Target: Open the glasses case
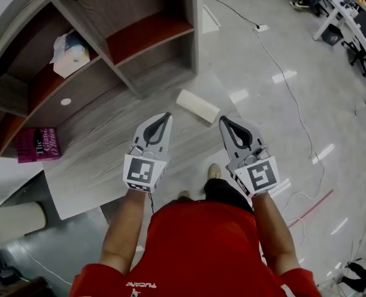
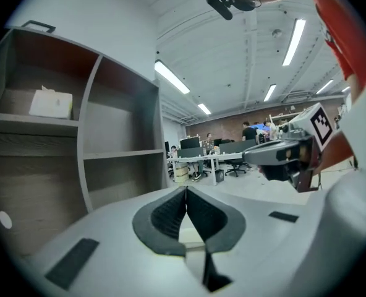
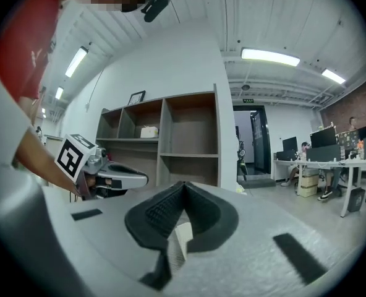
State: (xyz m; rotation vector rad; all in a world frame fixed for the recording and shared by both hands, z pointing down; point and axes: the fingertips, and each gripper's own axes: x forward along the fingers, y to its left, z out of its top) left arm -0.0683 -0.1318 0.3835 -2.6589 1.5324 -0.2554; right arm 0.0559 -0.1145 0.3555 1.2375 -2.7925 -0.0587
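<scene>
Jaws: both pairs are fully together with nothing between them, so neither gripper has hold of anything.

Head view: the left gripper [image 1: 165, 115] & right gripper [image 1: 222, 120] hang side by side over the worktop [image 1: 102, 147], tips aimed toward the glasses case [image 1: 198, 106]. The case lies flat nr the worktop's right edge, ahead of & between the 2 grippers, apart from both. It's a pale oblong. Its long axis runs diagonally, upper left to lower right here, with the lower-right end close to the edge. Can't tell which long side has the seam or hinge. A shelf unit [image 1: 140, 36] stands behind.

Left gripper view: jaws pressed together, empty. The case isn't clearly seen. The right gripper shows alongside, also closed.

Right gripper view: same, jaws closed on nothing, with the left gripper at the left & shelves beyond.

Step, as I judge it: approach only, opening not begun. To do it well:
- Spread both jaws before coming down.
- Come in across the long axis, not end-on.
- Use 1 gripper to pin the base & the other to catch the lid's lip & lift.
- Hold the base firm so the case doesn't slide off the nearby edge.
</scene>
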